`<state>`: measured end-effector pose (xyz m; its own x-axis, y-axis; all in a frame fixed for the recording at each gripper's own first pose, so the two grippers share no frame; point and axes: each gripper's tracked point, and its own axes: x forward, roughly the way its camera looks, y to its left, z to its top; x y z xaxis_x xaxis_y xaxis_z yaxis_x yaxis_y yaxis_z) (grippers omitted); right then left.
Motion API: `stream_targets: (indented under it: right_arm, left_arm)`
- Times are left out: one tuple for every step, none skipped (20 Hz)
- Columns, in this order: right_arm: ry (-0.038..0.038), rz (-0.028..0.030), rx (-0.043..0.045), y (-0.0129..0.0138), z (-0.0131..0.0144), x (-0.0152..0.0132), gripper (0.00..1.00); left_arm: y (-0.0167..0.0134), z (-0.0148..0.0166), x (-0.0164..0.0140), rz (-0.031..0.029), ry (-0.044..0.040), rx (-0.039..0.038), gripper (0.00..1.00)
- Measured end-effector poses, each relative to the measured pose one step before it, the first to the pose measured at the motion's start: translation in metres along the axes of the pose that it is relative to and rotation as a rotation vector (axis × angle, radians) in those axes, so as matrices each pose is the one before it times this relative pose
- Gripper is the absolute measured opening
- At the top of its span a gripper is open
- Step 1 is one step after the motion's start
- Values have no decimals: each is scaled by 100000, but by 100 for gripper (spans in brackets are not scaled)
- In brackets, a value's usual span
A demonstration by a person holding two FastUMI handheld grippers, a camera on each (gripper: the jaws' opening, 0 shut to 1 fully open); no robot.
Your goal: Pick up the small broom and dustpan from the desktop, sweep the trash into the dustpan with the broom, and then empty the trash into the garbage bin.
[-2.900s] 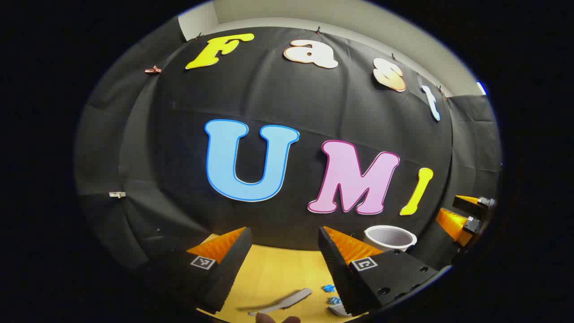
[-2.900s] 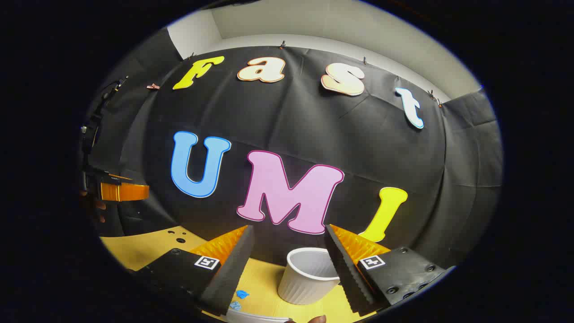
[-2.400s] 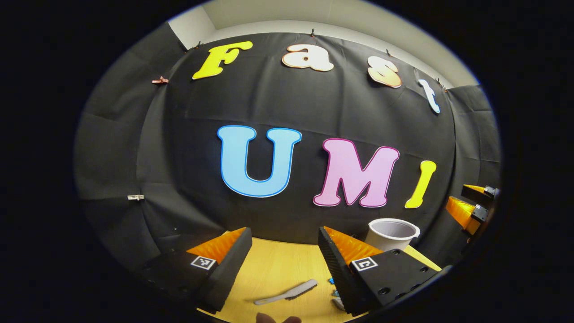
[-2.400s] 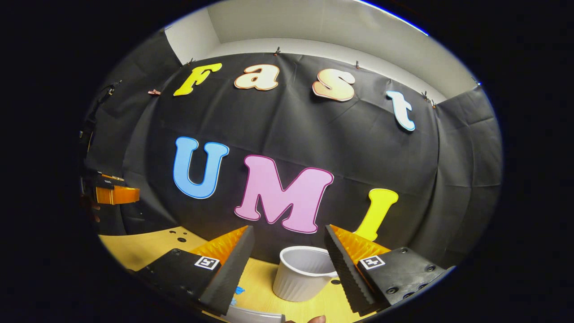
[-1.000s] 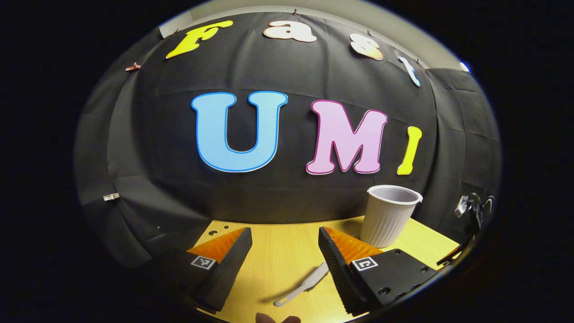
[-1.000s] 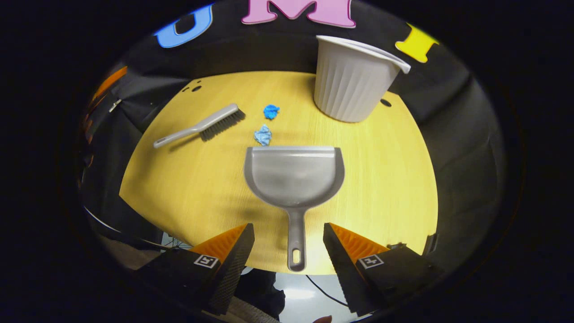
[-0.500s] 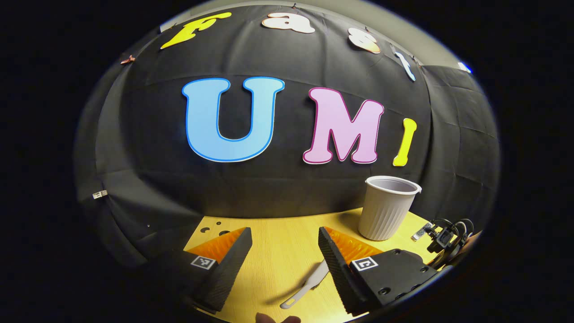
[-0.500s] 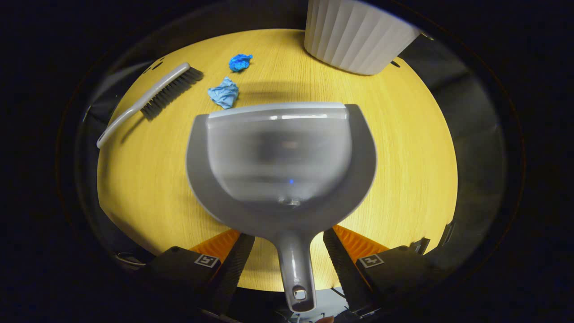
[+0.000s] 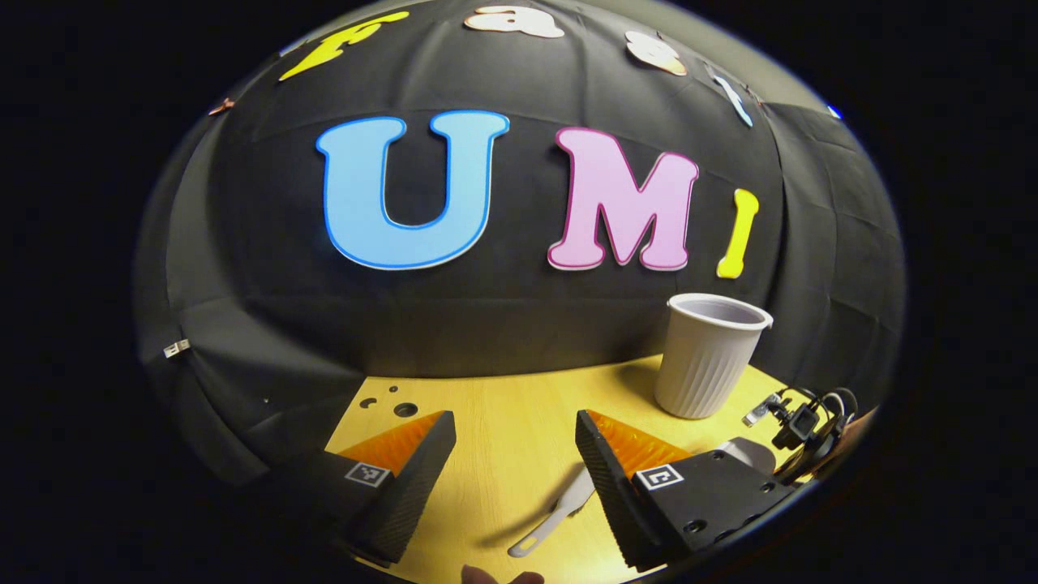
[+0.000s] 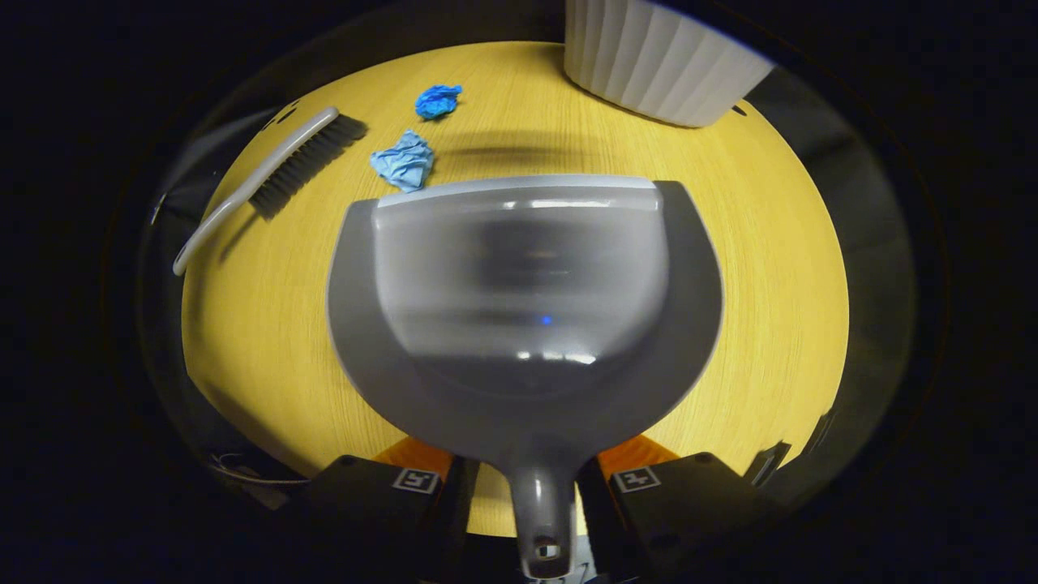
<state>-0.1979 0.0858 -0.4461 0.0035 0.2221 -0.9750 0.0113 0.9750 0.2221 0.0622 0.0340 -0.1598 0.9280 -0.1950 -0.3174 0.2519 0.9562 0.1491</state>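
The right gripper (image 10: 519,495) had its fingers clenched on the dustpan (image 10: 523,300) handle, the pan lying on the bench (image 10: 770,268) ahead of them. The left gripper (image 9: 515,462) was released, fingers wide apart, with the broom (image 9: 555,513) on the bench between them, nearer the right-hand finger. The garbage bin (image 9: 709,357) stood beyond, to their right.
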Motion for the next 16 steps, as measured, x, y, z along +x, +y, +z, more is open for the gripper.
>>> stream_targets:
  right_arm:
    - [-593,178,241,-86,20,-199,48]
    - [-141,-372,492,-21,-204,116,48]
    - [1133,266,424,-182,-164,163,39]
    - [1750,151,-357,45,-168,-225,35]
    - [1824,77,-236,41,-2,270,38]
    - [2184,-86,-391,146,48,84,38]
    - [1589,156,-659,128,-59,2,36]
    - [988,436,-870,-90,-198,-114,29]
    - [388,412,-667,-46,-29,-54,36]
    - [-318,355,-537,-37,118,-51,36]
    - [-651,206,-225,-14,119,-4,36]
    - [-463,212,-75,-2,-186,-208,36]
    - [-299,224,-63,34,90,211,36]
    - [-128,398,-93,90,44,-60,36]
    - [126,271,-86,20,-36,-13,35]
    - [23,295,-132,117,-46,-31,35]
  left_arm:
    - [-594,-1151,712,-3742,3897,588,94]
    - [-573,-1194,772,-3918,5215,291,94]
    - [-555,-1528,856,-3937,6465,470,94]
    - [-367,-1304,936,-3361,6574,969,94]
    - [-257,-1279,1042,-3720,6449,1331,95]
    - [-354,-1265,815,-3485,7110,1380,95]
    - [-403,-1679,1063,-3626,8467,1514,95]
    - [-264,-1324,761,-2277,7434,2075,94]
    - [-129,-1560,1133,-1712,7583,2649,94]
    - [-222,-1092,1079,-2046,6620,3176,94]
    - [-287,-697,1110,-1562,5537,3301,93]
    - [-177,-765,1221,-1500,6062,2613,92]
    - [-38,-1070,1486,-312,6822,1728,90]
    - [16,-783,1258,-213,6632,1167,89]
    - [49,-935,1212,-109,6051,389,88]
    - [61,-710,955,-334,4828,38,87]
